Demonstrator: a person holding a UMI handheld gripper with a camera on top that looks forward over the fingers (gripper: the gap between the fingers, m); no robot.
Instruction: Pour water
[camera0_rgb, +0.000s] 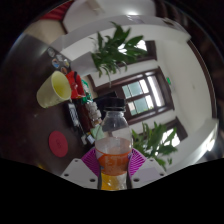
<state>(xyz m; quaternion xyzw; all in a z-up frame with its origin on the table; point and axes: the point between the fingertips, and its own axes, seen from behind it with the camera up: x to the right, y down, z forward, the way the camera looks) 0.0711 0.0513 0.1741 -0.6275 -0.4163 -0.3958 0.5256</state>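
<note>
A clear plastic bottle with a black cap and orange liquid in its lower part stands upright between my fingers. Both pink pads press against its sides, so my gripper is shut on the bottle. The bottle looks lifted above the dark glossy table. A yellow cup lies beyond and to the left of the bottle, its mouth facing toward me.
A red round coaster sits left of my fingers. Small packets and clutter lie behind the bottle. Potted green plants stand further back, with another plant to the right. A dark-framed window shows behind.
</note>
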